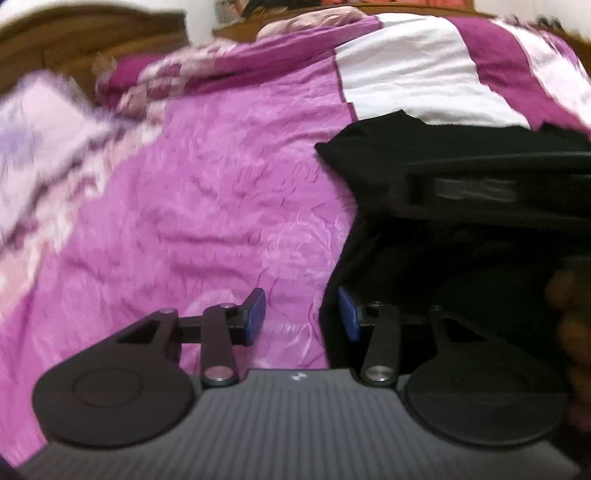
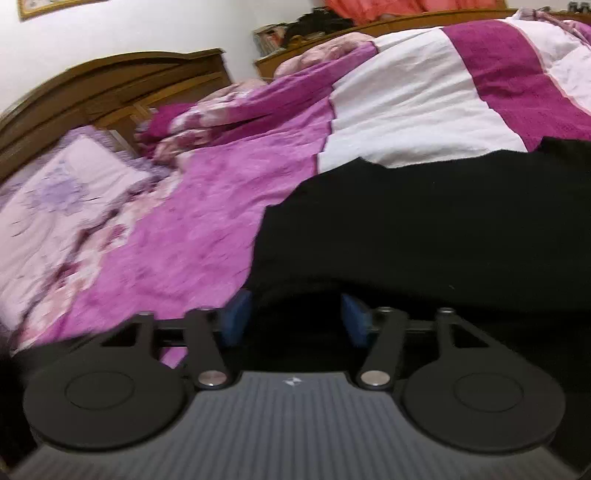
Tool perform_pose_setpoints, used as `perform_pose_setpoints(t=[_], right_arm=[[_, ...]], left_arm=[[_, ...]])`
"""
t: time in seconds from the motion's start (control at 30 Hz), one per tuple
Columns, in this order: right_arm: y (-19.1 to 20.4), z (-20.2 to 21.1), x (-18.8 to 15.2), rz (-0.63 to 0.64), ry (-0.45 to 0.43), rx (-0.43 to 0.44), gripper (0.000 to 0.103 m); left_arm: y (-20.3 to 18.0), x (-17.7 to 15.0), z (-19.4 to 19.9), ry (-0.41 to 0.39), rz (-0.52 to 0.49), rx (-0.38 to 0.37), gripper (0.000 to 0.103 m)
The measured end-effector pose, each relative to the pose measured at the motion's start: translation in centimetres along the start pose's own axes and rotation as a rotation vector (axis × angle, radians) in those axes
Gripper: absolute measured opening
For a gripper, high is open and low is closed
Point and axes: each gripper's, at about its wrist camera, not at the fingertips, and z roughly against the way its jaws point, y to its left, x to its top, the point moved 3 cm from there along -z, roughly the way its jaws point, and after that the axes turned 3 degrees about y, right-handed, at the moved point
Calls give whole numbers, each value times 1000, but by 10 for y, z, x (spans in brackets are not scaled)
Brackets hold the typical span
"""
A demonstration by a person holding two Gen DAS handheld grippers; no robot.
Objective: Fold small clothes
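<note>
- L gripper [image 1: 302, 314] is being seen w/ jaws partly apart, a moderate gap; blue pads [image 1: 256, 312] are pressing on nothing.
- L pad is being shown over pink bedspread [image 1: 207, 206]; R pad is sitting at the edge of the black garment [image 1: 354, 162]. Whether cloth is being touched can't be told, pic is blurred.
- Black garment is being laid out on the bed, R side of L wrist view, partly over the pink spread and partly over the white stripe [image 1: 406, 81] of a magenta/white blanket.
- A dark blurred device w/ an unreadable label [image 1: 476, 190] is being shown over the garment in L view, prob. the other gripper; a blurred hand [image 1: 569, 325] is being seen at the R edge.
- R gripper [image 2: 293, 317] is being seen w/ jaws fairly wide; its blue pads [image 2: 236, 314] are sitting at the near hem of the black garment [image 2: 424, 221]. Cloth is lying between/above the pads, but no pinch is being shown; the gap is dark, so contact can't be told.
- In R view the garment is being spread flat across the R half, just beside the pink bedspread [image 2: 207, 206] and below the white stripe [image 2: 406, 110].
- Lilac floral pillow [image 2: 62, 192] is being seen far L, near the wooden headboard [image 2: 110, 85]; white wall [image 2: 147, 26] is being seen behind.
</note>
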Motion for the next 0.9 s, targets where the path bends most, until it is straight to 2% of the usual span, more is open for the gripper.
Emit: perform_pose_setpoints(t=[0.03,0.13,0.2,0.27,0.33,0.43,0.53,0.63,0.7,0.77,0.83,0.87,0.9], right_arm=[[2,-12,3,18,-10,-19,83],[13,-46,15,58,1,-26,85],[29,-54,19,162,-18,28,86],[46,-58,21,255,15,98,86],[47,-60,20,235,62,158,86],[28,-53,16,145,38,175,89],[11,-34,12,87,41,148,100],[-6,11,0,158,32,130,101],[-32,58,-6,192,-57,44,101],[-75,102,-2,102,-195,-115,101],[-123,132,7,7,-290,-252,101],[-143,137,12,-5,-289,-296,101],[-160,133,17,-1,-253,-349,101]], left_arm=[[3,-3,-1,5,6,-8,46],[6,-4,-1,25,32,-29,46],[20,-4,-2,72,162,-83,46],[38,-3,-4,109,294,-122,46],[47,-2,-3,119,360,-115,44],[52,0,-1,125,372,-50,44],[54,-1,4,109,382,-59,45],[51,0,14,57,355,-77,45],[43,0,23,11,321,-87,45],[28,-1,35,-60,254,-122,45],[11,-5,47,-103,184,-153,45],[4,-8,49,-94,168,-175,45],[-4,-11,50,-69,153,-197,45]])
